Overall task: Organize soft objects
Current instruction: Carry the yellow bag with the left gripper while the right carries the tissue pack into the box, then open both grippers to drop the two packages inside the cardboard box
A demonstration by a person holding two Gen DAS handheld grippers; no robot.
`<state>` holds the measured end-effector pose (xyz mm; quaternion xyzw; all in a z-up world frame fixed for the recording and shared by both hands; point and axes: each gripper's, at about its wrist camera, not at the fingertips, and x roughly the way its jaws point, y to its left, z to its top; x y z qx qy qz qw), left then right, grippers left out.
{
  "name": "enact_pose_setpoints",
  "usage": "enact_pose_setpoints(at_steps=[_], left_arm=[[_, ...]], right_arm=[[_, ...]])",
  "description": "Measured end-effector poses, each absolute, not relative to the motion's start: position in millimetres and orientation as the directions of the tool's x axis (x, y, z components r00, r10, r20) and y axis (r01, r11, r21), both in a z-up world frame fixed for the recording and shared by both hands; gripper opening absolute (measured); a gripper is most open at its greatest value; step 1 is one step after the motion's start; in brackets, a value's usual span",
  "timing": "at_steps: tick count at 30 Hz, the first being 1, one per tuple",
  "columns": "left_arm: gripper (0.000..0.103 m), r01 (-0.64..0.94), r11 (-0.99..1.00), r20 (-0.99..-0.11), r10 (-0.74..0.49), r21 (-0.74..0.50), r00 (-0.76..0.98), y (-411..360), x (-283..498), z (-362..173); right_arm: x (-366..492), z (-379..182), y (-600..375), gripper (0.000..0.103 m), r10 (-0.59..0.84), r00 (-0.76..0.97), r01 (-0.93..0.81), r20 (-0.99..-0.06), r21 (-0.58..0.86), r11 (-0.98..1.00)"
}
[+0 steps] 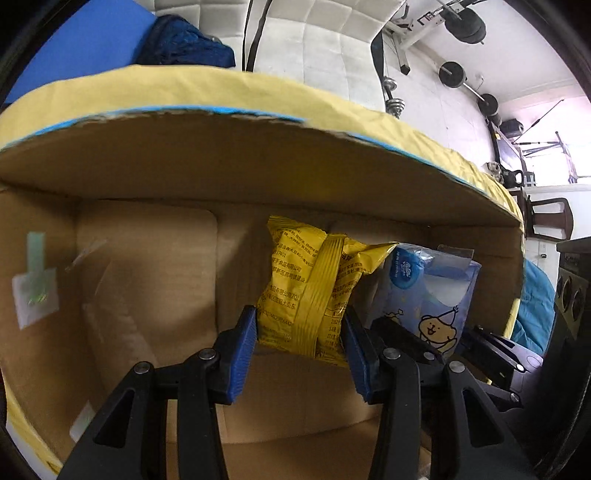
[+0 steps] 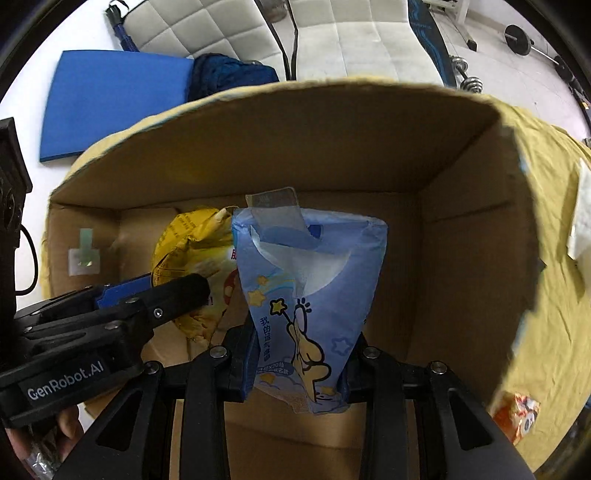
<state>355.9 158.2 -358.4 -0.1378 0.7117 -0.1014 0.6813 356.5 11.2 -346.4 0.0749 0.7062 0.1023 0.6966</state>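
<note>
Room: white floor with weight bars and discs (image 1: 452,74) at 1 o'clock, a blue mat (image 2: 114,103) at 10 o'clock, a white quilted cushion (image 2: 207,26) behind.
Surface: yellow cloth (image 1: 221,88) under a cardboard box (image 2: 295,147) with open top.
Left gripper (image 1: 299,350): jaws partly closed, the blue pads press both sides of the yellow snack bag (image 1: 310,291), which is inside the box, near the middle.
Right gripper (image 2: 295,365): jaws partly closed, clamping the lower end of the blue tissue pack (image 2: 306,280), which stands upright.
Relation: the two packs are just beside one another, tissue pack at 3 o'clock of the snack bag.
Outside box: an orange wrapper (image 2: 517,413) at 4 o'clock on the cloth.
</note>
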Motion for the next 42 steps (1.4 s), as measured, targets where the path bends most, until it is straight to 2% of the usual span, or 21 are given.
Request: enact_pose_setpoints(at_steps=[5,10,13,21,24,25,27,29,32,33,34,35,42], left_arm=[[0.043,-0.054,0.940,-0.939,-0.340,-0.337,-0.052,160,358,-372],[0.043,-0.096,0.931,-0.933,-0.357,-0.351,-0.054,165,353,-369],[0.044,-0.095,0.943,-0.945,-0.324,-0.319,-0.046,165,347,-362],[0.045,-0.059,0.975,-0.977,-0.214,-0.214,-0.004,165,325,-330],[0.045,-0.057,0.982,-0.983,-0.181,-0.181,0.014,169,312,-319],[0.045,-0.057,0.983,-0.984,-0.175,-0.176,0.020,169,308,-315],[0.045,-0.058,0.985,-0.986,-0.161,-0.163,0.037,171,299,-305],[0.060,-0.058,0.986,-0.986,-0.153,-0.156,0.060,173,289,-294],[0.066,-0.056,0.989,-0.986,-0.133,-0.139,0.098,184,290,-279],[0.072,-0.055,0.991,-0.987,-0.118,-0.125,0.112,185,284,-273],[0.085,-0.054,0.992,-0.987,-0.106,-0.113,0.123,188,280,-269],[0.092,-0.054,0.993,-0.986,-0.098,-0.106,0.134,188,276,-266],[0.098,-0.085,0.991,-0.973,-0.083,-0.104,0.215,205,256,-243]], right_arm=[[366,-364,20,0.039,0.222,-0.031,-0.041,-0.975,0.223,0.974],[365,-370,25,0.053,0.210,-0.031,-0.049,-0.977,0.211,0.976],[363,-368,26,0.061,0.203,-0.032,-0.058,-0.979,0.205,0.977],[349,-347,29,0.070,0.187,-0.002,-0.056,-0.982,0.187,0.981],[342,-336,32,0.078,0.181,0.014,-0.059,-0.983,0.180,0.982],[338,-333,32,0.088,0.172,0.023,-0.062,-0.985,0.170,0.984],[332,-324,35,0.096,0.159,0.051,-0.062,-0.986,0.156,0.986],[325,-317,33,0.096,0.151,0.065,-0.061,-0.986,0.147,0.987],[312,-310,36,0.096,0.134,0.074,-0.057,-0.988,0.130,0.990],[306,-307,35,0.098,0.129,0.078,-0.056,-0.989,0.124,0.991],[301,-304,33,0.102,0.122,0.083,-0.055,-0.989,0.118,0.991],[302,-300,31,0.103,0.117,0.089,-0.053,-0.989,0.113,0.992],[262,-258,21,0.103,0.115,0.148,-0.047,-0.982,0.109,0.993]])
